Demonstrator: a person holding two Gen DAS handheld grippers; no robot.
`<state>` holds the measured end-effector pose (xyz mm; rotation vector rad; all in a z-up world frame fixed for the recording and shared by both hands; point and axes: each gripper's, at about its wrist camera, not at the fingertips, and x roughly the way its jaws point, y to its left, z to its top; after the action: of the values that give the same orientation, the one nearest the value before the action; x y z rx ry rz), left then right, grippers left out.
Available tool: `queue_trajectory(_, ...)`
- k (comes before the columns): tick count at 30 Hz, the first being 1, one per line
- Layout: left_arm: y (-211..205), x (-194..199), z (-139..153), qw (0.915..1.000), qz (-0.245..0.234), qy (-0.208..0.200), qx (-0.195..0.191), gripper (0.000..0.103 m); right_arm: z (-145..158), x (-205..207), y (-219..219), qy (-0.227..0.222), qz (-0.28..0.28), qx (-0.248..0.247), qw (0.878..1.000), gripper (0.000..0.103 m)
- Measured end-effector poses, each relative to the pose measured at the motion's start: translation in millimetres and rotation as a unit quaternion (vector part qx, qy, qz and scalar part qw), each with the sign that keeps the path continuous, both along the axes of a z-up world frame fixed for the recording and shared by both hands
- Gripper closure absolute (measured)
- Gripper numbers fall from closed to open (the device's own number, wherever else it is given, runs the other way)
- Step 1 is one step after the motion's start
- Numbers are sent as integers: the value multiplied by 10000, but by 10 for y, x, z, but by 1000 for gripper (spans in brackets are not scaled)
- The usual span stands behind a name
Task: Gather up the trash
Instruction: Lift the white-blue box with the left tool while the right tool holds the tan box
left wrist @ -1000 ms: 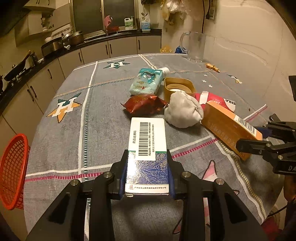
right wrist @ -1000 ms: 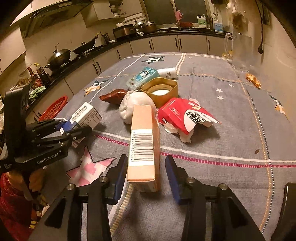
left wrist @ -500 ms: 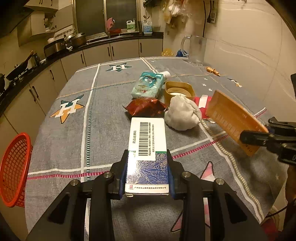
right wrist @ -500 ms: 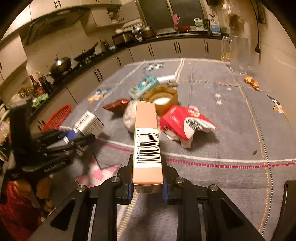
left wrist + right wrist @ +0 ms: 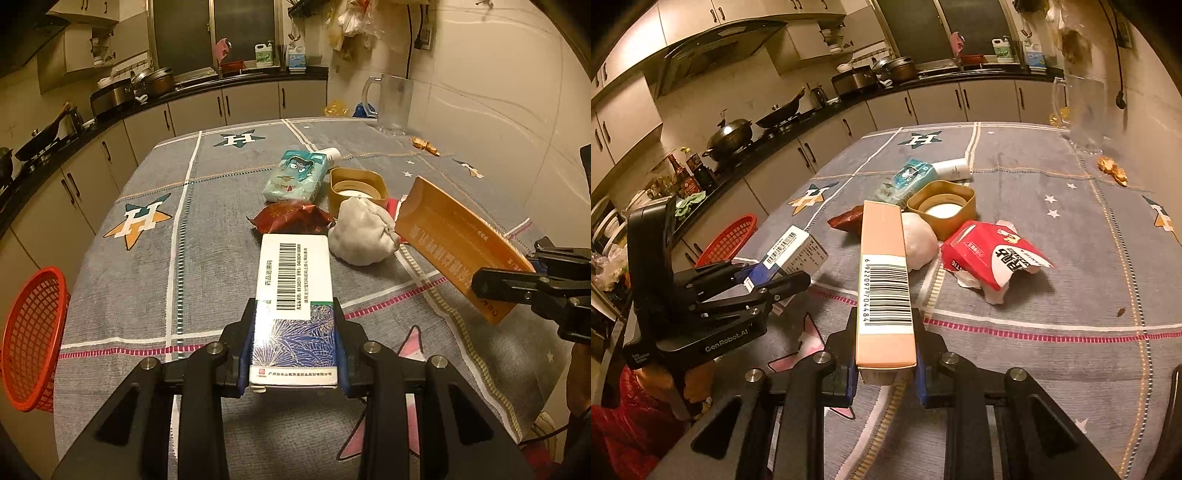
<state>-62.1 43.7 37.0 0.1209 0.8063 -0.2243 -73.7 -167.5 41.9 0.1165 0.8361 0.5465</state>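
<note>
My left gripper [image 5: 293, 343] is shut on a white and blue medicine box [image 5: 293, 291] with a barcode, held above the table; it also shows in the right wrist view [image 5: 794, 253]. My right gripper [image 5: 884, 347] is shut on a long orange box [image 5: 884, 273] with a barcode, lifted off the table; it shows at the right of the left wrist view [image 5: 458, 243]. On the table lie a red-brown wrapper [image 5: 291, 218], a white crumpled wad [image 5: 362, 236], a teal pouch [image 5: 295, 177], a round tan tub [image 5: 942, 210] and a torn red packet [image 5: 993, 258].
A red mesh basket [image 5: 31, 339] hangs past the table's left edge, also seen in the right wrist view [image 5: 727, 238]. A glass jug [image 5: 391, 103] stands at the far right corner with orange scraps [image 5: 424, 144] near it. Kitchen counters run behind and to the left.
My right gripper closed on the orange box and lifted it off the table, tilting it upward. My left gripper kept hold of the medicine box and rose slightly.
</note>
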Motion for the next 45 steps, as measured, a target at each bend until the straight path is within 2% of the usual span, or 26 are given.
queue_trajectory(45, 284, -54, 53, 9995, 262, -73, -134, 69, 9, 80, 403, 36, 345, -69, 9994, 77)
